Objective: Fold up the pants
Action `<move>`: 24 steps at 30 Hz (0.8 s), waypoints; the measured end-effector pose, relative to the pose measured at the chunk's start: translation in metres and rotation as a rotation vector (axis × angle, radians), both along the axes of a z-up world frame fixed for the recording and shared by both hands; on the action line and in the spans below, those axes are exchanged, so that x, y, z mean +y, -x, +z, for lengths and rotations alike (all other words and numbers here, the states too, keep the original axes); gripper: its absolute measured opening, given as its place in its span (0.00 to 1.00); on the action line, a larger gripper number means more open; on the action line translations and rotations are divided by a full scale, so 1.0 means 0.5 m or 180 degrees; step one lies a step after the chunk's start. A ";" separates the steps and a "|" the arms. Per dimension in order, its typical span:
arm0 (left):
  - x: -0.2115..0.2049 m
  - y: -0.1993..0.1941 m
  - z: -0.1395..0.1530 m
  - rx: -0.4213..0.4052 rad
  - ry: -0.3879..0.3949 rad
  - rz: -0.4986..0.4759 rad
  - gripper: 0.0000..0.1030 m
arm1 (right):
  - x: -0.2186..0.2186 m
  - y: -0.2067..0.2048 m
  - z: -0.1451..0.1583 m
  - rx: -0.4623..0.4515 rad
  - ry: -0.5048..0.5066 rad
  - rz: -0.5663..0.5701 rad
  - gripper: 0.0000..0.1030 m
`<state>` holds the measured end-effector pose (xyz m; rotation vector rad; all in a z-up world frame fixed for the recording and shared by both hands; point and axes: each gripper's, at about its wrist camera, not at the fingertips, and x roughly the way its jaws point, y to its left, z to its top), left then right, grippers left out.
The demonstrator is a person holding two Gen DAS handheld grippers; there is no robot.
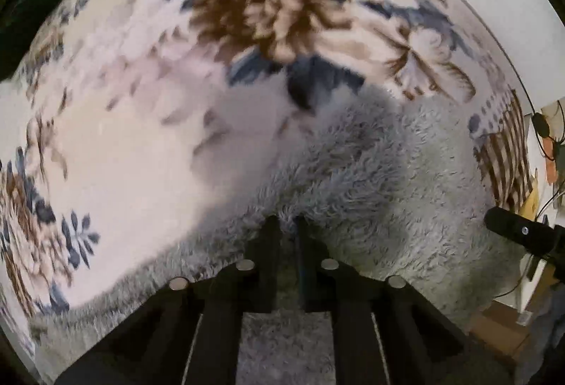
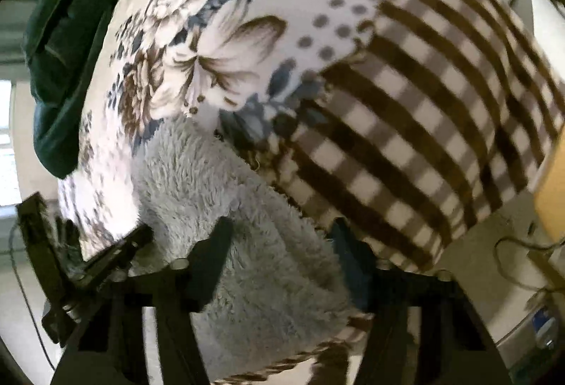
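The pants are grey and fluffy (image 1: 370,180) and lie on a floral blanket (image 1: 123,123). My left gripper (image 1: 286,226) is shut on an edge of the pants, its two fingers close together with fleece pinched between them. In the right wrist view the pants (image 2: 254,243) run between the wide-apart fingers of my right gripper (image 2: 282,233), which is open over the fabric. The left finger (image 2: 219,240) and the right finger (image 2: 348,243) stand on either side of the fleece. The other gripper shows at the lower left of the right wrist view (image 2: 106,261).
The blanket has a brown checked border (image 2: 423,123) at the bed's edge. A dark green garment (image 2: 70,49) lies at the far side. Cables and a box (image 2: 543,325) sit beyond the bed edge. The right gripper's body (image 1: 522,233) shows at the right of the left wrist view.
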<state>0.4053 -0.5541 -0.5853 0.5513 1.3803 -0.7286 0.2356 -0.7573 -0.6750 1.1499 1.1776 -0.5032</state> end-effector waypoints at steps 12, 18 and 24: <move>0.040 -0.054 0.030 -0.0105 0.0214 0.0439 0.03 | -0.021 0.008 0.002 -0.0175 -0.0187 -0.0058 0.41; 0.061 -0.026 0.069 0.0048 0.0305 0.0656 0.36 | -0.009 0.098 0.001 -0.0444 -0.0348 -0.0247 0.74; 0.127 0.026 0.087 0.0200 0.0573 0.1003 0.71 | 0.049 0.133 -0.089 -0.0870 -0.0839 -0.0288 0.74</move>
